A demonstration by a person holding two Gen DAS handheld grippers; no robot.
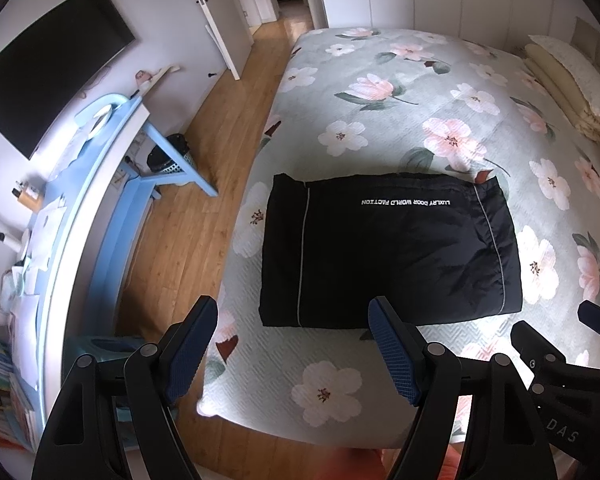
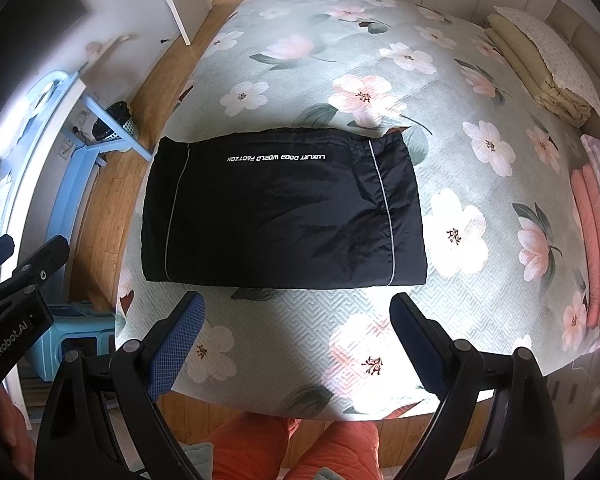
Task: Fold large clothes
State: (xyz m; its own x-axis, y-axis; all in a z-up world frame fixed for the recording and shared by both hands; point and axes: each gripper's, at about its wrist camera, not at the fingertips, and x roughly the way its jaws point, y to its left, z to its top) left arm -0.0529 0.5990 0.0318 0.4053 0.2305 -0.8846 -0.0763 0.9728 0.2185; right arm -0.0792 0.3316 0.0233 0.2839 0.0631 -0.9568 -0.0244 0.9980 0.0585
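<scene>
A black jacket (image 1: pixel 388 252) lies folded into a neat rectangle near the front edge of the bed, with white lettering and thin grey piping on top; in the right wrist view the jacket (image 2: pixel 284 208) sits just beyond the fingers. My left gripper (image 1: pixel 294 316) hangs open above the bed's front edge, nothing between its blue pads (image 1: pixel 396 360). My right gripper (image 2: pixel 298 308) is also open and empty, above the quilt just short of the jacket's near edge. Each gripper shows at the side of the other's view.
The bed carries a pale green floral quilt (image 1: pixel 420 92). Folded cream bedding and a pillow (image 2: pixel 540 68) lie at the far right, pink folded cloth (image 2: pixel 592 240) at the right edge. A blue desk (image 1: pixel 100 184) and wastebasket (image 1: pixel 168 156) stand left. A person's orange-clad legs (image 2: pixel 300 448) are below.
</scene>
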